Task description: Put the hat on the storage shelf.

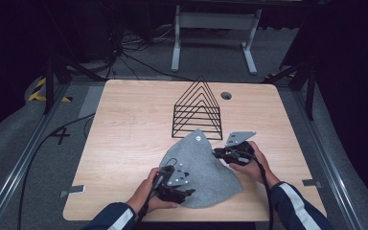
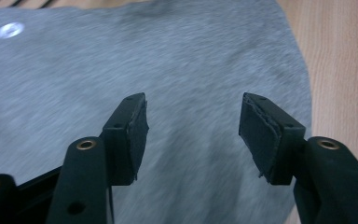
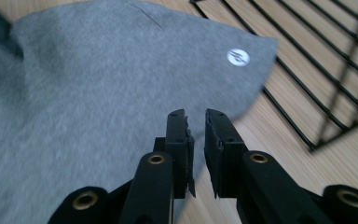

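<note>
Grey cloth point(image 1: 202, 167) lies crumpled before the wire rack point(image 1: 197, 110). Left gripper point(image 2: 193, 135) spread above it; right gripper point(image 3: 196, 140) nearly closed at its edge, pinching nothing, apparently positioning for a grasp.

Hand-held gripper point(image 3: 196, 154) nearly closed, empty, over grey cloth point(image 3: 74, 93) edge.

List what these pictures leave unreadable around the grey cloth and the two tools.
- Grey cloth: its near edge, in the high view, hidden by the left tool.
- White logo: left gripper view, blurred; design illegible.
- Right tool: right gripper view, whether any cloth sits in the narrow gap.
- Wire rack: cut off by the frame edge.
</note>
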`<action>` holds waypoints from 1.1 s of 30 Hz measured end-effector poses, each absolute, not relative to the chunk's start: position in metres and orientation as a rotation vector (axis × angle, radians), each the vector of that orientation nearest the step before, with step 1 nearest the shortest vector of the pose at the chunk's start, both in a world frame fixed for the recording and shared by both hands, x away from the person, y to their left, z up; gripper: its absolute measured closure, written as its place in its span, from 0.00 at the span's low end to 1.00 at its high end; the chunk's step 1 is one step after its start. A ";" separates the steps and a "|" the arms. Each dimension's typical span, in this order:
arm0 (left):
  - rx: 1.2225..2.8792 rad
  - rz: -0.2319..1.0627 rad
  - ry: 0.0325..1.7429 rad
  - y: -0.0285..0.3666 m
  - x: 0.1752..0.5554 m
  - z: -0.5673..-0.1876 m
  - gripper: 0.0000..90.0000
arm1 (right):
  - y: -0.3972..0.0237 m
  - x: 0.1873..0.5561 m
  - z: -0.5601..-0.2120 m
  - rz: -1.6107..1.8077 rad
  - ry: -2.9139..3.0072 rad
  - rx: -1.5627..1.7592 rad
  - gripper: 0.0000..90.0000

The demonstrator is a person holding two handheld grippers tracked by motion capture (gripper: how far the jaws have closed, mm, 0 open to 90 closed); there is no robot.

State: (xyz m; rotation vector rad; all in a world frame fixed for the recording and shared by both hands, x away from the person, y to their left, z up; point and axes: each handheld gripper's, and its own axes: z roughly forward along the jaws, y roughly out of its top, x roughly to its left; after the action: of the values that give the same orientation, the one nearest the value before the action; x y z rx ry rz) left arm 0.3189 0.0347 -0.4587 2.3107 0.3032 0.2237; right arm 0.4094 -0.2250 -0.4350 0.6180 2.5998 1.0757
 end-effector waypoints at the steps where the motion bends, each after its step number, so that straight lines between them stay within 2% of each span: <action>1: 2.310 0.216 0.292 0.031 0.319 -0.460 0.50 | -0.218 0.412 -0.438 1.064 2.610 0.605 0.90; 4: 2.362 0.214 0.268 0.022 0.317 -0.466 0.54 | -0.206 0.416 -0.445 1.049 2.634 0.594 0.91; 6: 2.341 0.157 0.282 0.025 0.318 -0.469 0.60 | -0.200 0.418 -0.450 1.020 2.654 0.601 0.93; 10: 2.369 0.151 0.306 0.036 0.321 -0.466 0.60 | -0.203 0.419 -0.455 1.005 2.683 0.623 0.99; 13: 2.398 0.141 0.317 0.047 0.324 -0.464 0.61 | -0.206 0.417 -0.452 0.977 2.709 0.661 0.99; 23: 2.367 0.204 0.584 0.111 0.346 -0.463 0.64 | -0.216 0.370 -0.447 0.917 2.846 0.659 1.00; 24: 2.360 0.246 0.608 0.113 0.354 -0.463 0.68 | -0.216 0.359 -0.447 0.923 2.869 0.640 0.99; 27: 2.333 0.230 0.647 0.113 0.363 -0.465 0.68 | -0.213 0.350 -0.447 0.889 2.857 0.597 0.99; 33: 2.324 0.276 0.697 0.105 0.387 -0.464 0.64 | -0.209 0.335 -0.448 0.909 2.865 0.557 0.98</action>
State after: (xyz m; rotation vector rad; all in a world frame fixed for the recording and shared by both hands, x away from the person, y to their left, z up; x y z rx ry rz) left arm 0.3865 0.1050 -0.4641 2.3245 0.6965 0.2762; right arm 0.3352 -0.2095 -0.4475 0.5565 2.8647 0.9091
